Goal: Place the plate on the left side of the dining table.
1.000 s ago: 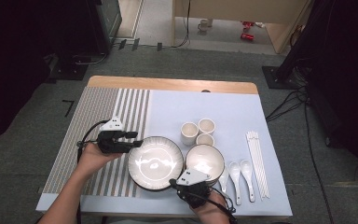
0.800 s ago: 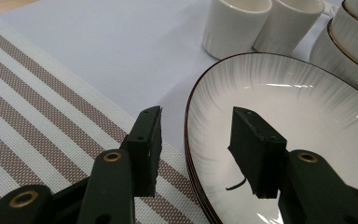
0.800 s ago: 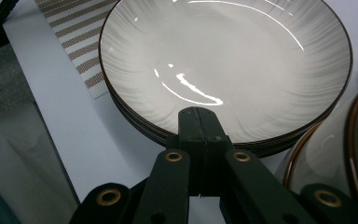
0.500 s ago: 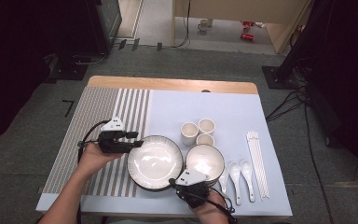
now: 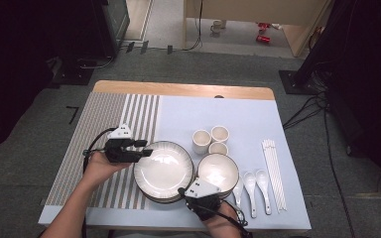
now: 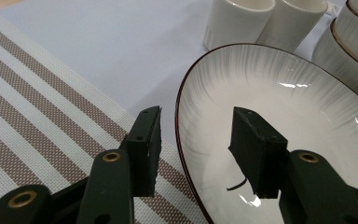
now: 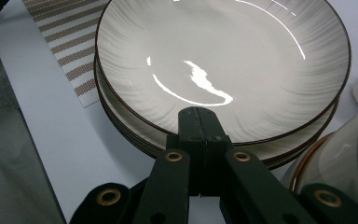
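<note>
— What are the tools? Two black grippers: left gripper [image 5: 146,151], right gripper [image 7: 200,122], each topped by a grey three-cornered plate.

— Details? Brass-coloured rivets on black jaw links, black cables trailing; forearms bare, no sleeves.

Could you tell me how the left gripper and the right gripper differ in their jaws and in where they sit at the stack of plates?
The left gripper has its black jaws apart, straddling the rim of the top white ribbed plate with a dark rim, one jaw inside, one outside; the right gripper has its jaws pressed together. The left sits at the stack's left edge, the right at its near edge. Both are hand-held and black-jawed.
</note>
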Motion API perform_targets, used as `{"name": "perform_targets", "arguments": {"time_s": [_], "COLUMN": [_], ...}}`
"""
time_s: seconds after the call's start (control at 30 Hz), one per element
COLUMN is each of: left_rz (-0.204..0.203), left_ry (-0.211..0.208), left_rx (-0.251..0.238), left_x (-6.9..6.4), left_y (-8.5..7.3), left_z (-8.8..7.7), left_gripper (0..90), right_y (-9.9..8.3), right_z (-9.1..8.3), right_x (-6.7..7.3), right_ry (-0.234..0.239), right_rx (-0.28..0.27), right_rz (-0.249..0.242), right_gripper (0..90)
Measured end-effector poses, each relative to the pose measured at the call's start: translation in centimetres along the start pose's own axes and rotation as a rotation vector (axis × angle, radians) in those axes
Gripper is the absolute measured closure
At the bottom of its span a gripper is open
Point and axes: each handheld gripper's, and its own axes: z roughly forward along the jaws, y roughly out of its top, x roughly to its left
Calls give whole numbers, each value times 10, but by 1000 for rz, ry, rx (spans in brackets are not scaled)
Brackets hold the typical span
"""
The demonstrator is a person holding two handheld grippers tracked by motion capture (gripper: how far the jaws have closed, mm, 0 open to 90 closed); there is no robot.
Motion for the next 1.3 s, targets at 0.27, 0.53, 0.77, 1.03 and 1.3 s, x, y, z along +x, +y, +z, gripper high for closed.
{"name": "perform_targets", "arguments": {"time_s": [0.27, 0.53, 0.77, 1.03, 1.3], "left_rz": [-24, -53, -67, -94, -99], "left_ry": [7, 1, -3, -18, -30], "left_rx": [7, 21, 52, 59, 68], "left_x": [6, 8, 7, 7, 6], "left_y": [-1, -2, -2, -2, -2], "left_z": [-1, 1, 7, 11, 14], "left_gripper": [526, 474, 402, 393, 400], "right_y": [-5, -5, -6, -6, -6], "right_z": [8, 12, 15, 16, 22], "right_x": [6, 10, 12, 15, 16], "right_ry": [-3, -2, 6, -11, -23], "right_rx": [-11, -36, -66, -76, -77], "right_rz": [-11, -1, 2, 5, 25], "right_gripper": [803, 681, 598, 587, 572]}}
